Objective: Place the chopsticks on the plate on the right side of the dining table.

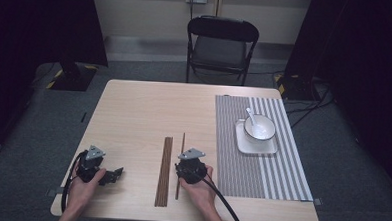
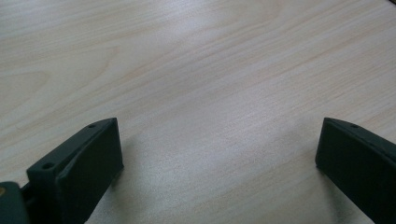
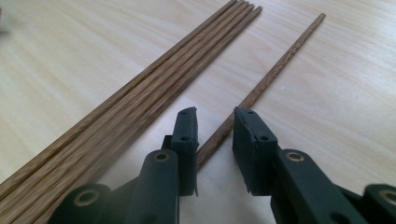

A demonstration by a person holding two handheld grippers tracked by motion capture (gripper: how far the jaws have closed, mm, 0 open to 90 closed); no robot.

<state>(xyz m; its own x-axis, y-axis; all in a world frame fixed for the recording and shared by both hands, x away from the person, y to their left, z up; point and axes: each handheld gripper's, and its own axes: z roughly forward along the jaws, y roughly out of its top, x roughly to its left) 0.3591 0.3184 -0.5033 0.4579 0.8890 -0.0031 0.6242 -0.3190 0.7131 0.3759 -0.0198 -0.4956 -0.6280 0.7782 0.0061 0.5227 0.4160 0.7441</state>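
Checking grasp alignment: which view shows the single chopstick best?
Right gripper view: the single chopstick runs between the right gripper, grain sharp. The high view shows it as a thin line beside the bundle.

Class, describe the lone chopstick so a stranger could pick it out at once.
On the table, look left of the striped mat. There the lone chopstick lies alone between the right gripper jaws, apart from the bundle beside it.

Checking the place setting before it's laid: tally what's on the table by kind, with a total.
Loose chopstick: 1
Chopstick bundle: 1; how many sticks are in it cannot be counted
Placemat: 1
Tray: 1
Bowl: 1
Spoon: 1
Total: 6
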